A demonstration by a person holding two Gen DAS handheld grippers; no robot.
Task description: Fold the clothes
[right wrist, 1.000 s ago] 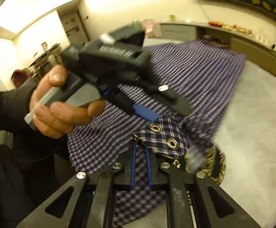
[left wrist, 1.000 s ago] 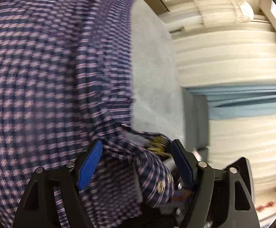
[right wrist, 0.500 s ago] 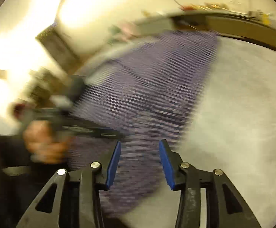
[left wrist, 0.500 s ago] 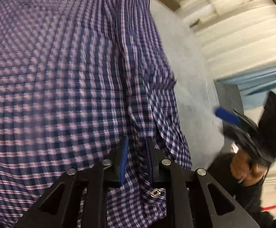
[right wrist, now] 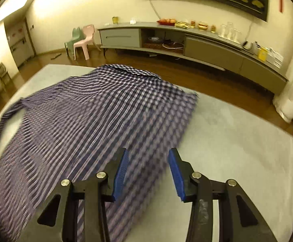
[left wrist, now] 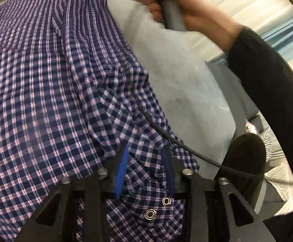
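Note:
A blue and white plaid shirt [left wrist: 45, 80] lies spread over the grey-covered table [left wrist: 176, 70]. My left gripper [left wrist: 145, 151] is at the shirt's near edge. Its jaws are opening, with the snap-buttoned edge bunched between the blue pads [left wrist: 122, 169] and touching both. In the right wrist view the shirt [right wrist: 86, 121] stretches away, collar at the far end. My right gripper [right wrist: 148, 171] hovers open over the shirt's right side, nothing between its fingers. At the top of the left wrist view a person's hand [left wrist: 186, 6] grips that gripper's grey handle.
A black cable [left wrist: 166, 137] crosses the shirt's edge to a round black object [left wrist: 245, 153]. A dark sleeve [left wrist: 267, 80] reaches over the table. Bare table [right wrist: 227, 141] lies right of the shirt. Beyond are a long sideboard [right wrist: 206, 44] and small chairs [right wrist: 86, 40].
The right gripper let go of the shirt's snap edge, opened and swung far across to the shirt's other side. The left gripper closed on that edge, rolled and shifted a little.

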